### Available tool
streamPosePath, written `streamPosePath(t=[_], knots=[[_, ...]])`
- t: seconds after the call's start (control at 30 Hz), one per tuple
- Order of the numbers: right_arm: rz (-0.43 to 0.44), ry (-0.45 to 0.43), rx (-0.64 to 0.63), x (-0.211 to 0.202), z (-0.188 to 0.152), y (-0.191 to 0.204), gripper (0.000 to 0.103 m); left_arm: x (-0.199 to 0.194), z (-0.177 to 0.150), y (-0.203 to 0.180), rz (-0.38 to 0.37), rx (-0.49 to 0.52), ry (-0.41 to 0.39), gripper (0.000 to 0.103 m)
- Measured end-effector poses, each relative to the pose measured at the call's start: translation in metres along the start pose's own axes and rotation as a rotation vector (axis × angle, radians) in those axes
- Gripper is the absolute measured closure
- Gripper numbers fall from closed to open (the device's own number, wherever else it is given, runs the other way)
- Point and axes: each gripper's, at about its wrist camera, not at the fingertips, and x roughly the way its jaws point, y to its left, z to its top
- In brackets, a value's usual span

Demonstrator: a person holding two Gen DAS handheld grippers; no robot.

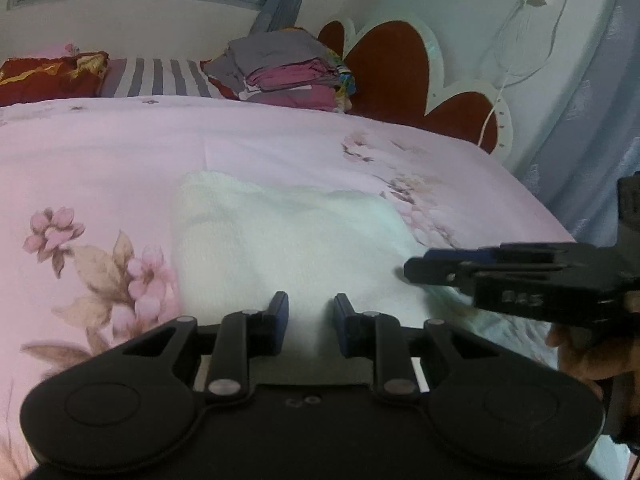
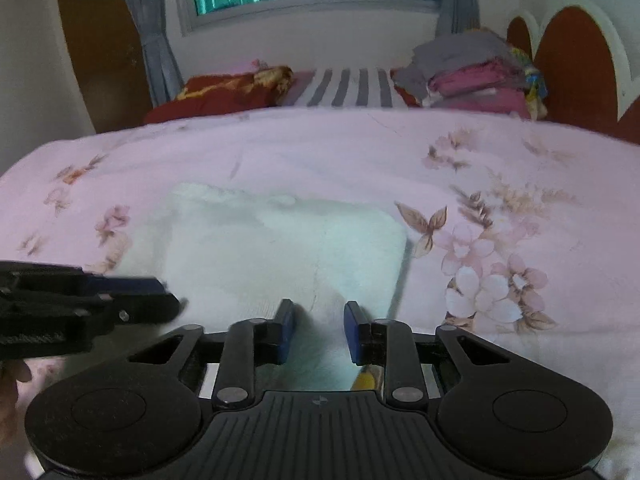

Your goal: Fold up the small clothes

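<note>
A small white garment (image 1: 288,240) lies folded flat on the pink floral bedsheet (image 1: 100,152); it also shows in the right wrist view (image 2: 280,248). My left gripper (image 1: 311,322) is open, its blue pads either side of the garment's near edge. My right gripper (image 2: 320,330) is open over the garment's near right part, with cloth between the pads. The right gripper also shows from the side in the left wrist view (image 1: 416,270), at the garment's right edge. The left gripper shows from the side in the right wrist view (image 2: 168,296), at the garment's left edge.
A stack of folded grey and pink clothes (image 1: 288,72) sits at the head of the bed by the red and white headboard (image 1: 400,72). A red pillow (image 1: 48,76) and a striped pillow (image 1: 160,78) lie at the back. The bed's right edge (image 1: 552,216) drops off by a curtain.
</note>
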Motion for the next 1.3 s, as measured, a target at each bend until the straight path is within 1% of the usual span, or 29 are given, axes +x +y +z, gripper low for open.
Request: streamPosePath(t=[0.03, 0.07, 0.13, 0.17, 0.2, 0.23, 0.3, 0.4, 0.47, 0.53, 0.6, 0.67, 0.7, 0.77, 0.8, 0.87, 0.9, 1.0, 1.1, 1.13, 1.17, 1.2, 1.23, 1.27, 1.3], knots=[[0.027, -0.024, -0.013, -0.01, -0.002, 0.003, 0.077, -0.003, -0.004, -0.002, 0.008, 0.0, -0.006, 0.08], [0.052, -0.03, -0.031, -0.014, -0.005, 0.008, 0.077, -0.01, -0.011, -0.005, 0.013, 0.003, -0.016, 0.08], [0.109, -0.017, -0.073, -0.02, -0.018, 0.017, 0.077, -0.017, -0.023, -0.011, 0.015, 0.004, -0.026, 0.08], [0.116, -0.013, -0.098, -0.021, -0.027, 0.019, 0.077, -0.017, -0.028, -0.013, 0.015, -0.006, -0.013, 0.08], [0.094, -0.002, -0.126, -0.019, -0.038, 0.019, 0.077, -0.016, -0.036, -0.014, 0.019, -0.015, 0.011, 0.08], [0.062, -0.01, -0.137, -0.02, -0.046, 0.019, 0.077, -0.016, -0.042, -0.017, 0.03, -0.014, 0.02, 0.08], [0.029, -0.028, -0.129, -0.023, -0.054, 0.016, 0.077, -0.022, -0.053, -0.024, 0.051, 0.003, 0.008, 0.08], [0.029, -0.042, -0.113, -0.034, -0.055, 0.019, 0.077, -0.036, -0.059, -0.03, 0.063, -0.007, 0.003, 0.08], [0.073, -0.056, -0.121, -0.049, -0.059, 0.025, 0.077, -0.044, -0.066, -0.035, 0.068, -0.011, 0.008, 0.08], [0.129, -0.044, -0.151, -0.063, -0.069, 0.033, 0.077, -0.051, -0.077, -0.038, 0.066, -0.007, 0.02, 0.08], [0.148, 0.003, -0.181, -0.067, -0.084, 0.04, 0.077, -0.058, -0.088, -0.044, 0.072, 0.005, 0.03, 0.08], [0.141, 0.047, -0.184, -0.07, -0.1, 0.04, 0.077, -0.066, -0.098, -0.048, 0.076, 0.017, 0.039, 0.08], [0.13, 0.059, -0.18, -0.073, -0.108, 0.04, 0.077, -0.07, -0.102, -0.049, 0.08, 0.018, 0.042, 0.077], [0.122, 0.063, -0.162, -0.08, -0.115, 0.037, 0.077, -0.08, -0.108, -0.05, 0.084, 0.032, 0.045, 0.077], [0.118, 0.071, -0.161, -0.083, -0.117, 0.036, 0.077, -0.084, -0.107, -0.049, 0.091, 0.042, 0.035, 0.072], [0.12, 0.077, -0.15, -0.087, -0.113, 0.033, 0.077, -0.09, -0.097, -0.04, 0.123, 0.025, -0.015, 0.063], [0.116, 0.058, -0.132, -0.091, -0.111, 0.03, 0.077, -0.088, -0.088, -0.033, 0.124, 0.016, -0.024, 0.063], [0.096, -0.028, -0.032, -0.09, -0.083, 0.013, 0.077, -0.073, -0.052, -0.014, 0.152, -0.007, -0.066, 0.063], [0.093, -0.099, 0.152, -0.072, -0.045, -0.01, 0.076, -0.049, -0.016, 0.005, 0.148, -0.072, -0.091, 0.062], [0.081, -0.117, 0.15, -0.064, -0.032, -0.009, 0.076, -0.042, -0.009, 0.009, 0.149, -0.081, -0.088, 0.061], [0.066, -0.128, 0.115, -0.056, -0.019, -0.005, 0.076, -0.028, -0.001, 0.012, 0.154, -0.094, -0.054, 0.061], [0.072, -0.129, 0.084, -0.045, -0.009, 0.002, 0.076, -0.016, 0.001, 0.017, 0.158, -0.103, -0.013, 0.06], [0.091, -0.118, 0.071, -0.035, -0.004, 0.003, 0.076, -0.005, 0.003, 0.022, 0.16, -0.103, 0.031, 0.056], [0.096, -0.07, 0.052, -0.018, -0.001, 0.006, 0.077, 0.001, 0.002, 0.029, 0.151, -0.113, 0.047, 0.042], [0.054, 0.013, 0.018, 0.003, -0.003, 0.008, 0.077, 0.002, 0.002, 0.037, 0.158, -0.15, 0.054, 0.029]])
